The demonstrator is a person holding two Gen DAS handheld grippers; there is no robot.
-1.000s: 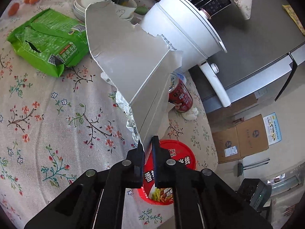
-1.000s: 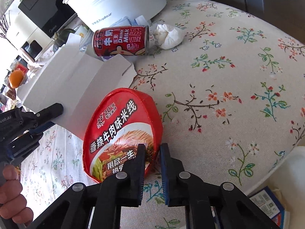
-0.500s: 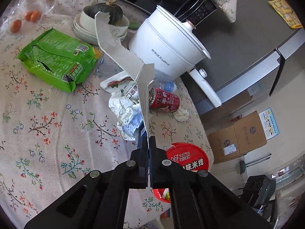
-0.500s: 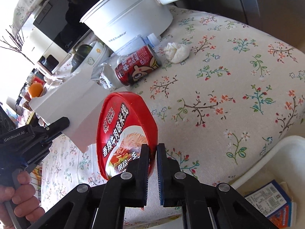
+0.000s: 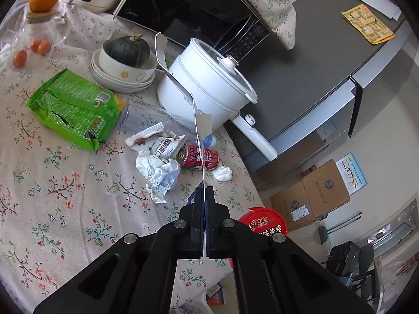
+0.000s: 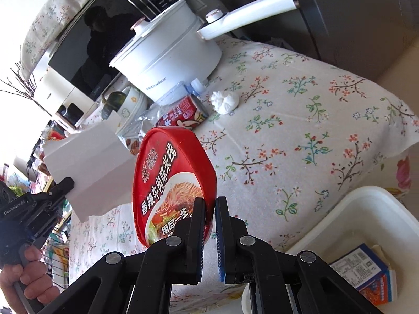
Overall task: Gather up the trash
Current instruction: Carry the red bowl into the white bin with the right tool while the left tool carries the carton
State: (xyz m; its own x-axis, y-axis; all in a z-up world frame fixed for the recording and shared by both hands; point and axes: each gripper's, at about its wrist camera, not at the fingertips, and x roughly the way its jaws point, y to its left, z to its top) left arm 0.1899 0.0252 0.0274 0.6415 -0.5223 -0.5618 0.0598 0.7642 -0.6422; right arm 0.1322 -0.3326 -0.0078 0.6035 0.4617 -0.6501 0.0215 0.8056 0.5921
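Note:
My left gripper (image 5: pixel 203 192) is shut on a torn white cardboard sheet (image 5: pixel 199 130), held edge-on above the table; it shows flat in the right wrist view (image 6: pixel 89 167). My right gripper (image 6: pixel 209 204) is shut on the rim of a red instant-noodle bowl (image 6: pixel 172 172), lifted off the table near its edge; the bowl also shows in the left wrist view (image 5: pixel 263 223). On the floral tablecloth lie a red milk can (image 5: pixel 199 157), crumpled paper (image 5: pixel 159 175), a white tissue ball (image 5: pixel 222 174), a small carton wrapper (image 5: pixel 157 144) and a green snack bag (image 5: pixel 73 107).
A white electric pot (image 5: pixel 207 89) with a long handle, stacked bowls holding a dark squash (image 5: pixel 125 60) and a microwave (image 5: pixel 188 7) stand at the back. A white bin (image 6: pixel 361 238) holding a blue carton (image 6: pixel 366 274) sits below the table edge. Cardboard boxes (image 5: pixel 311 198) are on the floor.
Both grippers have risen and pulled back from the table with their loads. The cardboard has turned from broadside to edge-on in the left view. The bin now shows more fully.

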